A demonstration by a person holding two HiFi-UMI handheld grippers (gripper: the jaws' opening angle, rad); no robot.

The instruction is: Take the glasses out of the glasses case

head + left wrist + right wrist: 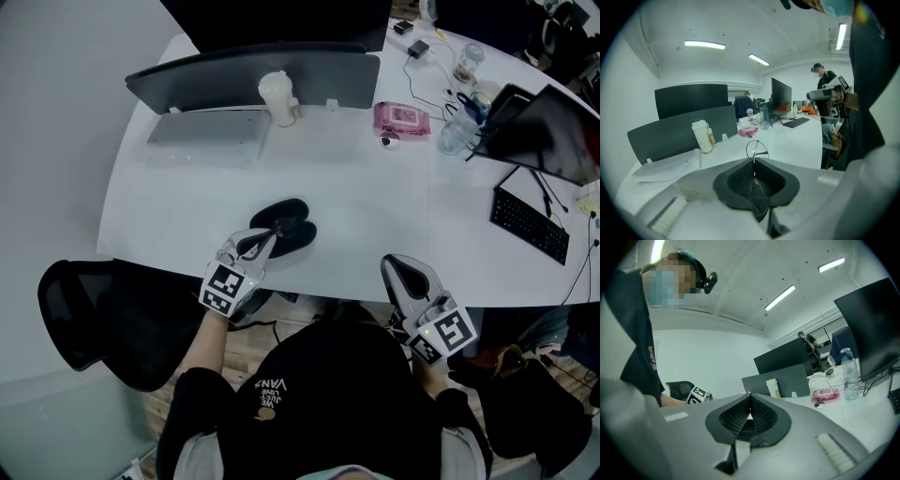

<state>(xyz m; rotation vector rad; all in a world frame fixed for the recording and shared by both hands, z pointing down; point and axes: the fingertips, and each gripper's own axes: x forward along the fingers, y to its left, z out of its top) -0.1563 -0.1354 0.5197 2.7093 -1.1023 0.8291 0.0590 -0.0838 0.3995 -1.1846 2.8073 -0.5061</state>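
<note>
A black glasses case (298,229) lies open on the white table (375,206), near its front edge. My left gripper (274,232) hangs just over the case's near side. In the left gripper view its pads are shut on thin wire-rimmed glasses (757,147); one round rim sticks up past the tips and a thin wire runs down between the pads. My right gripper (395,269) is shut with nothing in it, held level over the table's front edge, well to the right of the case. Its closed pads (761,411) show in the right gripper view.
A grey divider panel (253,73) with a white cup (278,97) and a sheet of paper (206,137) stands at the back. A pink wipes pack (403,117), bottles (466,64), a monitor (553,131) and a keyboard (530,225) sit on the right. A black chair (103,319) is at my left.
</note>
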